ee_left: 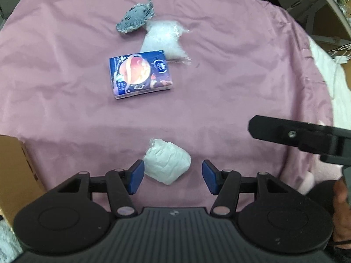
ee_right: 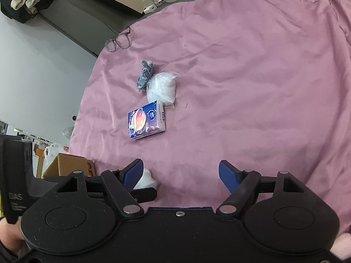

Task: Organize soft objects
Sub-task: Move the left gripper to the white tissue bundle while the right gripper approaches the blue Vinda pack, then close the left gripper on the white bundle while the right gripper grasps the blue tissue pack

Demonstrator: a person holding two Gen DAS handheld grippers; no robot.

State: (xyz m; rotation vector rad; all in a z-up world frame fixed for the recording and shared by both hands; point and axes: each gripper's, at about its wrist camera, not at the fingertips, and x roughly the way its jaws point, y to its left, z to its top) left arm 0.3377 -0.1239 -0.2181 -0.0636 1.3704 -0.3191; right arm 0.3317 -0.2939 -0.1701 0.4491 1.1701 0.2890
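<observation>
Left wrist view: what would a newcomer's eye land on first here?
The white crumpled bundle lying between the open left tool's blue fingers. Farther out on the pink cloth lies a blue tissue pack, with a clear bag of white stuffing and a grey knitted piece just beyond it.

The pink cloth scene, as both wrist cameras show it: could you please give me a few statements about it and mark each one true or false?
1. The left gripper is open, with the white wad lying between its fingers. True.
2. The right gripper is shut on the tissue pack. False: it is open and holds nothing; the pack lies on the pink cloth.
3. The clear bag of white stuffing lies beside the grey knitted piece. True.
4. The glasses lie on top of the tissue pack. False: they rest at the cloth's far edge.
</observation>
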